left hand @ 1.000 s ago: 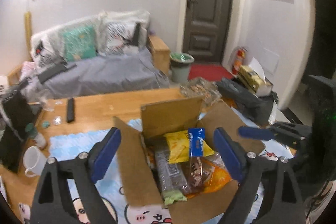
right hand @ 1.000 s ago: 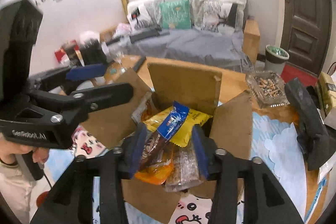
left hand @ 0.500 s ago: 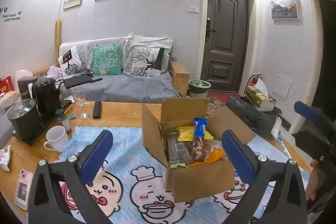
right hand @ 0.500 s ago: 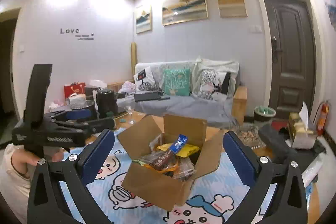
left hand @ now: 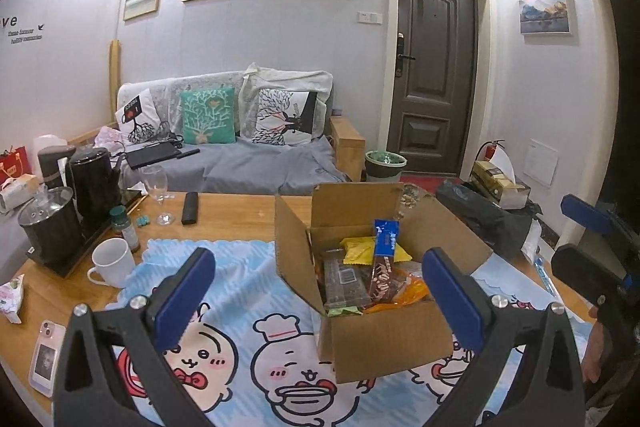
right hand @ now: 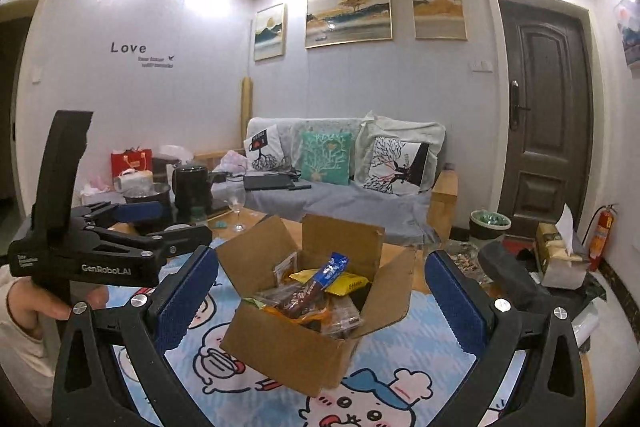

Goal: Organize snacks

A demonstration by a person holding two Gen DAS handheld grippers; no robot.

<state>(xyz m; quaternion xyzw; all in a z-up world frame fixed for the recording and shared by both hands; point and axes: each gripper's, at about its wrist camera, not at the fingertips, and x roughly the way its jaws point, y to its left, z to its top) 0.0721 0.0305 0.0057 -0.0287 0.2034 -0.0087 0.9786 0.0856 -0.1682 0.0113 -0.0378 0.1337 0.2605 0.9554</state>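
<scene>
Snacks [left hand: 374, 273] are sitting piled in the open cardboard box [left hand: 384, 339] on the blue cartoon tablecloth [left hand: 248, 307], flaps up. A blue-and-brown bar [right hand: 316, 287] is sticking up over a yellow packet [right hand: 348, 283]. Left gripper [left hand: 320, 291] is hovering back from the box, fingers spread wide, gripping nothing. Right gripper [right hand: 320, 299] is doing the same from the other side, fingers wide apart, empty. White mug [left hand: 112, 261] and kettle [left hand: 94, 179] are standing left of the cloth on the wooden table [left hand: 240, 211].
</scene>
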